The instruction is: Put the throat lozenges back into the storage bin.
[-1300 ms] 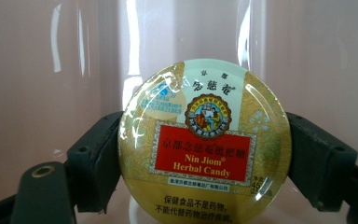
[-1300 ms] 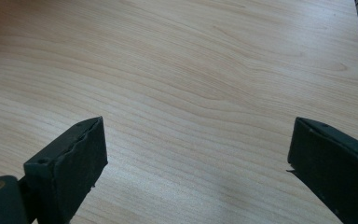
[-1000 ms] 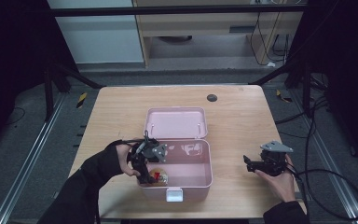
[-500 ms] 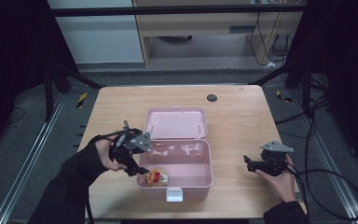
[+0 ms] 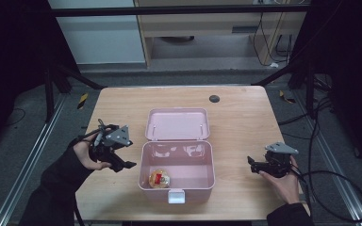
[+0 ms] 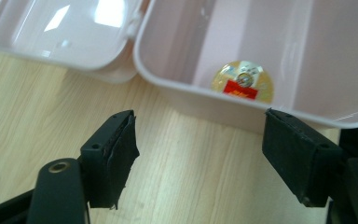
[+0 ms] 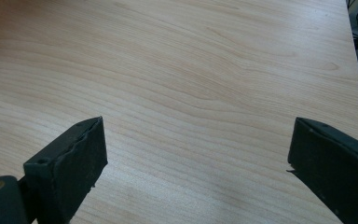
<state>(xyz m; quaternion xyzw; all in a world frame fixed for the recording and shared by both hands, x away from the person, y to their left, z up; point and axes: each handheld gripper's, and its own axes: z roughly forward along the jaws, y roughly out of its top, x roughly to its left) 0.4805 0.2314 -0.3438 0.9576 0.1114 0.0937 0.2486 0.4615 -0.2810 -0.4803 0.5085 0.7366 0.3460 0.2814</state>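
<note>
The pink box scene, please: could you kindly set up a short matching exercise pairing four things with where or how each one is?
Things:
1. round gold item
2. lid
3. left gripper
4. right gripper

Places or states:
A. folded back flat on the table behind the pink box
B. lying on the box floor near its front wall
C. jaws apart over bare wood, right of the box
D. jaws apart with nothing between them, just left of the box

Pairs: 1-B, 2-A, 3-D, 4-C
</note>
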